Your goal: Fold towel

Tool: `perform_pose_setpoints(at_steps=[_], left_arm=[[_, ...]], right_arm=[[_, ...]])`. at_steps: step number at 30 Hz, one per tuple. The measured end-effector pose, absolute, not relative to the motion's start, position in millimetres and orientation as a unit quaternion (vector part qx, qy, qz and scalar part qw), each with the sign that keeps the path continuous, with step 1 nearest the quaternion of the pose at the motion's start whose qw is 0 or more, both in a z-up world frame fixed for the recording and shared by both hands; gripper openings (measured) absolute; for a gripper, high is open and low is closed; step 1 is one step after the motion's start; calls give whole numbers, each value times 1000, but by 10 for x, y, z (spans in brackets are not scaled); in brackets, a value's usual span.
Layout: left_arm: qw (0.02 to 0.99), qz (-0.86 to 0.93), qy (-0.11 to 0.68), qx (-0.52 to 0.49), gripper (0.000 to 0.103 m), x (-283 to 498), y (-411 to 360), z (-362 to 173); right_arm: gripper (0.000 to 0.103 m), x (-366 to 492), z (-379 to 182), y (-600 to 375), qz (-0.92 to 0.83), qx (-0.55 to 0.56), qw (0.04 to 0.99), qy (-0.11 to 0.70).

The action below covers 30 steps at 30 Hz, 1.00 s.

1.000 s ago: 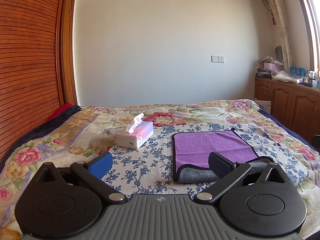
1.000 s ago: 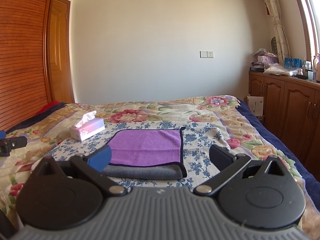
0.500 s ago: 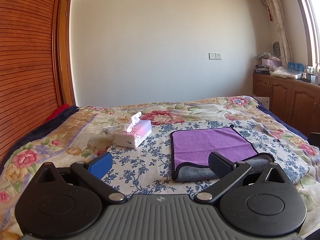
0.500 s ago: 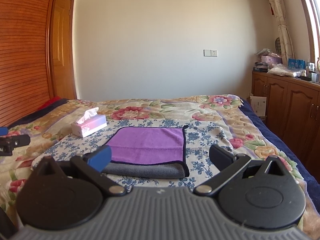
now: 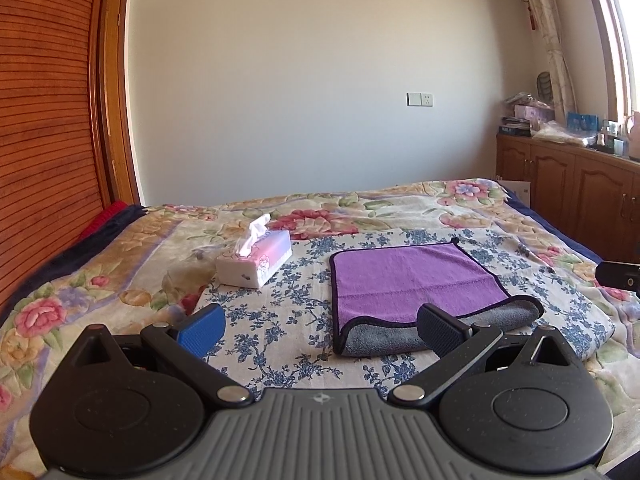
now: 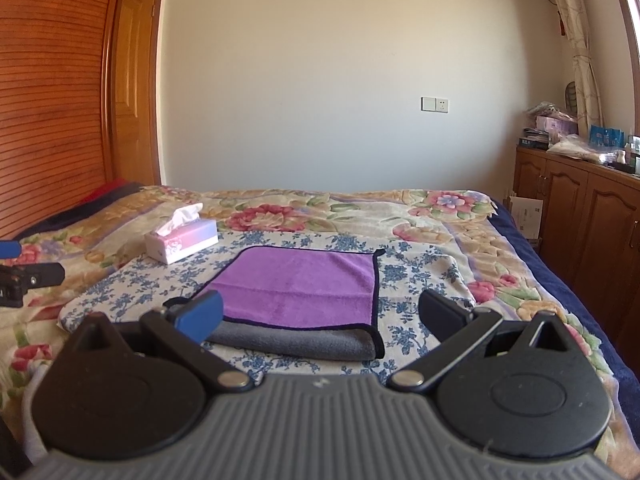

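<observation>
A purple towel (image 5: 412, 280) with a grey underside and dark trim lies folded on the bed, its grey fold nearest me. It also shows in the right wrist view (image 6: 300, 284). My left gripper (image 5: 320, 328) is open and empty, held above the bed short of the towel's near left corner. My right gripper (image 6: 320, 314) is open and empty, above the towel's near folded edge. Part of the left gripper (image 6: 28, 276) shows at the left edge of the right wrist view.
A tissue box (image 5: 256, 260) stands on the bed left of the towel, also in the right wrist view (image 6: 180, 240). A blue-flowered cloth (image 5: 280, 312) lies under the towel on the floral bedspread. Wooden cabinets (image 6: 580, 216) line the right wall; a wooden headboard (image 5: 40, 160) stands at left.
Both grippers have risen and drawn back a little from the towel. Both stay open. The towel has not moved.
</observation>
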<state>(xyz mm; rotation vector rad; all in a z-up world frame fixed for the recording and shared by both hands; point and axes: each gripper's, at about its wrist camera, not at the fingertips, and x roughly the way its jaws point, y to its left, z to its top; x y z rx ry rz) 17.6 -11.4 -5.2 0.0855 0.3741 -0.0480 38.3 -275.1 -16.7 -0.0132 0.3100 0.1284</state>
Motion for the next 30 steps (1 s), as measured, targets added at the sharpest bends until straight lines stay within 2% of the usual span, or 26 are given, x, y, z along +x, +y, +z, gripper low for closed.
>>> perform_pose_setpoints(at_steps=[30], left_arm=[[968,-67,230,70,103,772,-284,-261]], right_arm=[[103,880,-373,-2783,69,-19,974,214]])
